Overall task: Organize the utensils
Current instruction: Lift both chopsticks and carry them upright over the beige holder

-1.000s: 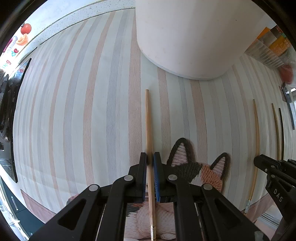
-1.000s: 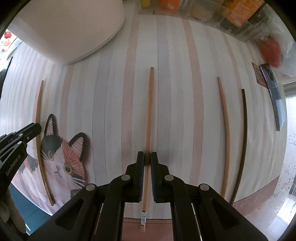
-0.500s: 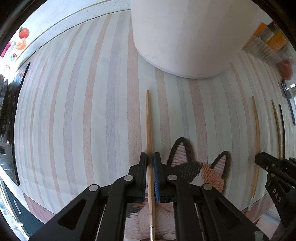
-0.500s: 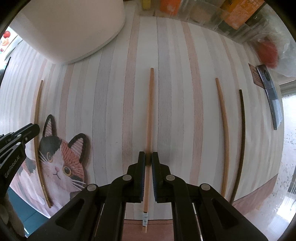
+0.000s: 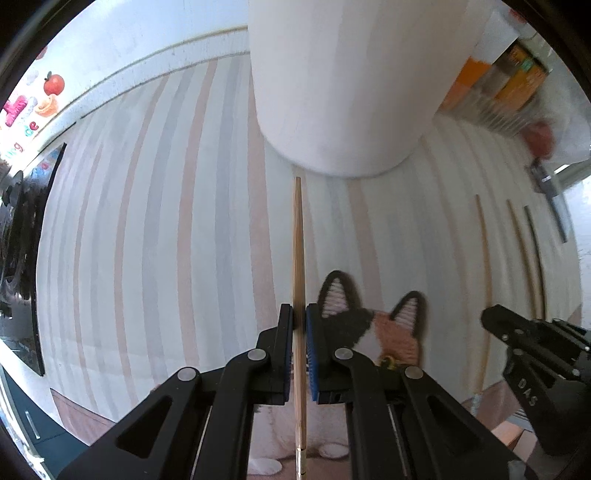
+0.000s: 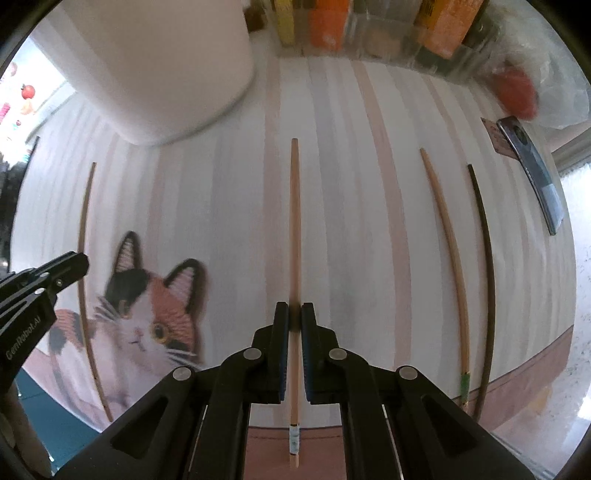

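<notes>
My left gripper (image 5: 299, 314) is shut on a light wooden chopstick (image 5: 297, 251) that points forward toward a large white cylindrical container (image 5: 343, 81); its tip is close to the container's base. My right gripper (image 6: 294, 312) is shut on another light wooden chopstick (image 6: 294, 221), pointing forward above the striped mat (image 6: 351, 221). The white container (image 6: 155, 62) is at the upper left in the right wrist view. The right gripper also shows at the right edge of the left wrist view (image 5: 491, 319), and the left gripper at the left edge of the right wrist view (image 6: 79, 264).
A light chopstick (image 6: 448, 258) and a dark one (image 6: 487, 277) lie on the mat at right. A cat-shaped coaster (image 6: 147, 314) lies at lower left. Boxes and bags (image 6: 369, 26) line the back edge. A grey flat object (image 6: 532, 162) lies far right.
Both grippers have risen and tilted with their chopsticks. The left one has moved forward, so the white container is nearer and its chopstick tip almost reaches the base.
</notes>
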